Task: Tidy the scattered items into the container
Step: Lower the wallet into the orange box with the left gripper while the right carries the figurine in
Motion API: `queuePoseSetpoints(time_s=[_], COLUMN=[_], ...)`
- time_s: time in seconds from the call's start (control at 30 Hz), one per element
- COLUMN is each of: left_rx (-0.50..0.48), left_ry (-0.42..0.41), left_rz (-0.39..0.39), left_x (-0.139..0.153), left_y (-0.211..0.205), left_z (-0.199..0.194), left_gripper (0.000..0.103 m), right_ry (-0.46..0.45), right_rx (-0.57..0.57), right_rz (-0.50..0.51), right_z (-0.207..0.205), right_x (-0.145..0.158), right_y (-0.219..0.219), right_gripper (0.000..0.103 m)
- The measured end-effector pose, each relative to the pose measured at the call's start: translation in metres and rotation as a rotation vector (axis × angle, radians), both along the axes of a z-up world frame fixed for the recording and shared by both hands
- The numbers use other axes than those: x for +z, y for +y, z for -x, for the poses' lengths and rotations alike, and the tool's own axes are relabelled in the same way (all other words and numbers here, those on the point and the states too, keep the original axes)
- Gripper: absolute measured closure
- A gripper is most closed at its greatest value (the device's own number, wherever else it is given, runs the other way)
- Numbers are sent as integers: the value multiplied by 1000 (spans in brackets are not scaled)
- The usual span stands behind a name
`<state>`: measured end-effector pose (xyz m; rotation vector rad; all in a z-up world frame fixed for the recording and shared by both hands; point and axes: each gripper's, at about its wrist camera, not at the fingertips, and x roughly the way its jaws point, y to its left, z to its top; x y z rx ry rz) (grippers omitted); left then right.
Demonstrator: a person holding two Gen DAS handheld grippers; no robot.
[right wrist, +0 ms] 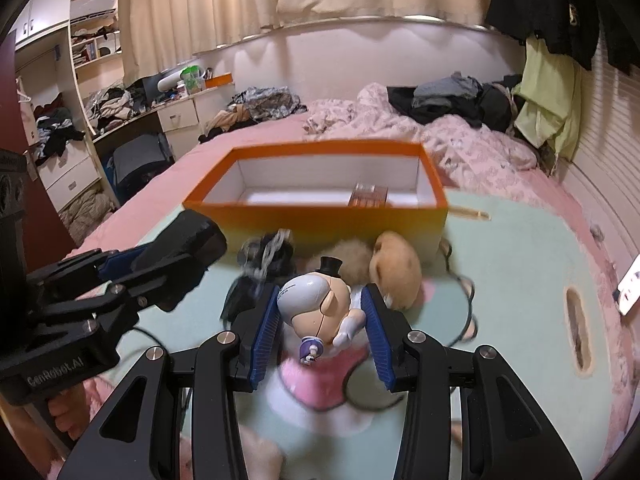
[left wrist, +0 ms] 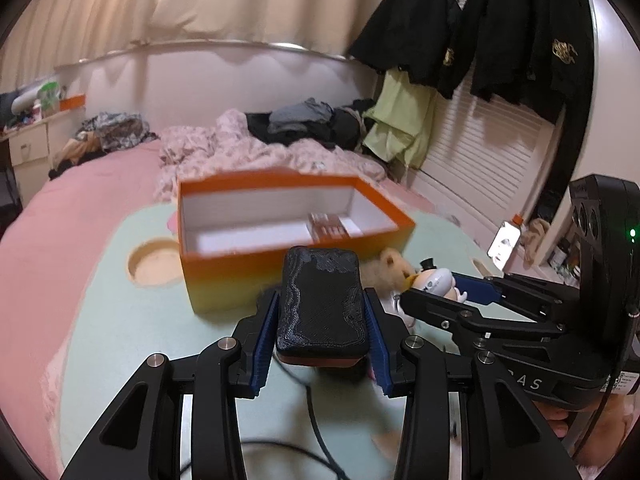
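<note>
Orange box [left wrist: 294,268], open-topped with white inner walls, stands on the pale green worktop [left wrist: 132,328] that lies across a pink bed [left wrist: 60,208]. One small brown pack [left wrist: 327,227] lies on the box floor towards its right end; the right wrist view shows the same pack [right wrist: 369,195] against the near wall. The worktop has a round recess [left wrist: 154,262] just left of the box and an oval slot [right wrist: 578,328] well to the right.

Left gripper [left wrist: 322,336] has its jaws clenched on a black case [left wrist: 322,300], which stands upright between the blue pads, in front of the near wall of the box and apart from it. Whether the case is clear of the worktop cannot be told.

Right gripper [right wrist: 320,328] has its jaws clenched on a toy figure [right wrist: 316,304] with a white head and a small black top hat, tilted between the pads. It sits just right of the left gripper, near the box front.

On the worktop, against the box front, lie a tan plush toy [right wrist: 394,266] and a dark tangled item [right wrist: 264,260], the latter blurred. A pink and white fluffy item [right wrist: 324,376] lies beneath the figure. A thin black cable [right wrist: 466,308] loops across the worktop right of the plush toy.
</note>
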<state>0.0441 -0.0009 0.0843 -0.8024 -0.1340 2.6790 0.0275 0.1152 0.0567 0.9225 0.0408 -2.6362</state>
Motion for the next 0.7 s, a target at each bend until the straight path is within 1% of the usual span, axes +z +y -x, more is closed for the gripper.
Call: queuePoseSetpoints(time_s=[0.07,0.13,0.23,0.3,0.37,0.5,0.57,0.7], left_rx=[2,0,-2,12,40,33,32,34], left_ry=[9,21,49,54,28,-80,-113,-138], left_rz=[-15,-21,16,48,70,40,44,46], left_x=[12,25,40,44,41,24,15,3], left_y=[-2,-2,2,5,7,7,9,13], left_z=[12,26,47,67,91,129,139,142], left_gripper=[64,64,64,64,64,64,64,64], right_ry=[23,35,34,10,-31,-91,-123,-177], right_rx=[-12,-13,-17,-9,-14,-39,-38,-36], right_rz=[-4,14,51,69,91,76,68,82], right_z=[11,27,54,75,96,128,136,148], right_x=[10,21,35,40,40,27,19,9], right_y=[2,6,12,13,13,8,6,3], right_gripper=[60,60,60,60,60,60,60,59])
